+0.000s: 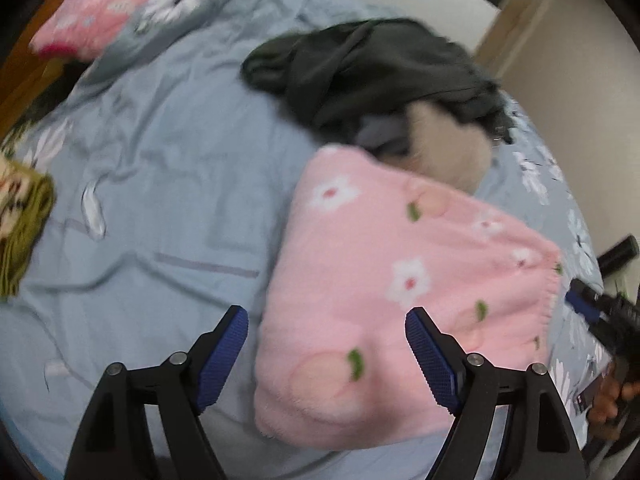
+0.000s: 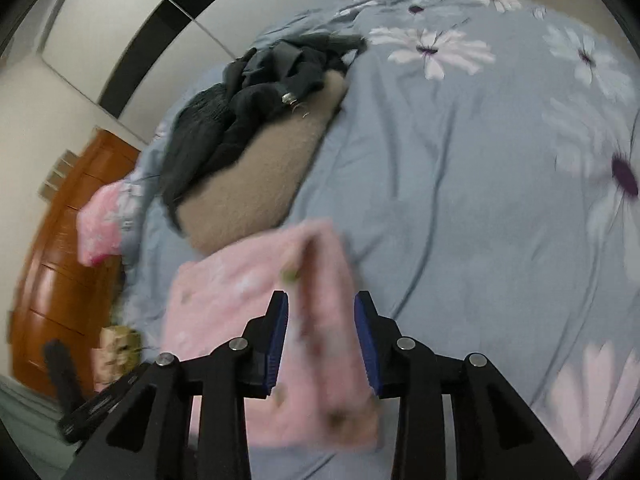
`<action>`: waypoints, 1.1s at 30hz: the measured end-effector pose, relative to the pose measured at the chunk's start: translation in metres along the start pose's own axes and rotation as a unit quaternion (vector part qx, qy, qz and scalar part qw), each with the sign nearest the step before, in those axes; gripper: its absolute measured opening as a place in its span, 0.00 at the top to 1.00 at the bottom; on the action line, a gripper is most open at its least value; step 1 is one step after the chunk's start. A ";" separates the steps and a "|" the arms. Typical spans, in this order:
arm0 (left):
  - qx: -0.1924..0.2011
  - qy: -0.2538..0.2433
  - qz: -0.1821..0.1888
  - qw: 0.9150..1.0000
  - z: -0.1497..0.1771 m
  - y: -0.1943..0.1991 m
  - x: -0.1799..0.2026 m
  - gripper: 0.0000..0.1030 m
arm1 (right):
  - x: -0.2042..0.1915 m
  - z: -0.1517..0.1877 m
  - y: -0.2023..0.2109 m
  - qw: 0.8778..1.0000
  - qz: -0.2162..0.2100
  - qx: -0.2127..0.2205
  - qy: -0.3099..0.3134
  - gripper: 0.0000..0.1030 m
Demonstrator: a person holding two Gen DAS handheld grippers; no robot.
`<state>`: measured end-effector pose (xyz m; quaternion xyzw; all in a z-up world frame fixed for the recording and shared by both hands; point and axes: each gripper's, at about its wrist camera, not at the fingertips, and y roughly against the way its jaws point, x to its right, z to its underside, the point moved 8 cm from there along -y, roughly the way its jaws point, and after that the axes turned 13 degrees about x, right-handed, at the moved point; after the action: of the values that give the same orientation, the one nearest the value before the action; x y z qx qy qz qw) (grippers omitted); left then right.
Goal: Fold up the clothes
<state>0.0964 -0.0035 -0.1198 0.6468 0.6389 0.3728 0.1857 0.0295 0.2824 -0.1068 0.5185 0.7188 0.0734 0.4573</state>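
left gripper (image 1: 326, 354) spread wide over folded pink garment (image 1: 400, 288), gripping nothing. right gripper (image 2: 320, 344) half open astride a raised pink fold, pads apparently clear of it, blurred. beyond, dark clothes (image 1: 372, 68) and beige garment (image 2: 256, 184) heaped unfolded on blue bedsheet (image 1: 160, 200). roughly one piece done, pile left.

The bed (image 1: 168, 184) is covered by a wrinkled grey-blue sheet with white flowers. A folded pink towel (image 1: 384, 280) lies on it. Beyond the towel is a beige garment (image 2: 248, 184) with dark clothes (image 1: 372, 68) heaped on top. A pink cloth (image 1: 100, 12) lies at the far edge.
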 end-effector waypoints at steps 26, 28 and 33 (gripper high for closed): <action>-0.010 -0.132 0.037 0.991 -0.036 -0.054 0.052 0.18 | -0.025 -0.002 -0.030 0.999 -0.016 0.011 0.047 0.66; -0.012 -0.125 0.042 0.991 -0.048 -0.065 0.052 0.18 | -0.029 -0.011 -0.040 0.998 -0.018 0.011 0.051 0.66; -0.061 -0.111 0.036 0.991 -0.044 -0.100 0.043 0.18 | -0.004 -0.013 -0.078 0.999 0.012 -0.021 0.021 0.66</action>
<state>-0.0081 0.0389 -0.1520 0.6943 0.5666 0.3438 0.2807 -0.0327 0.2484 -0.1420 0.5157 0.7203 0.1048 0.4519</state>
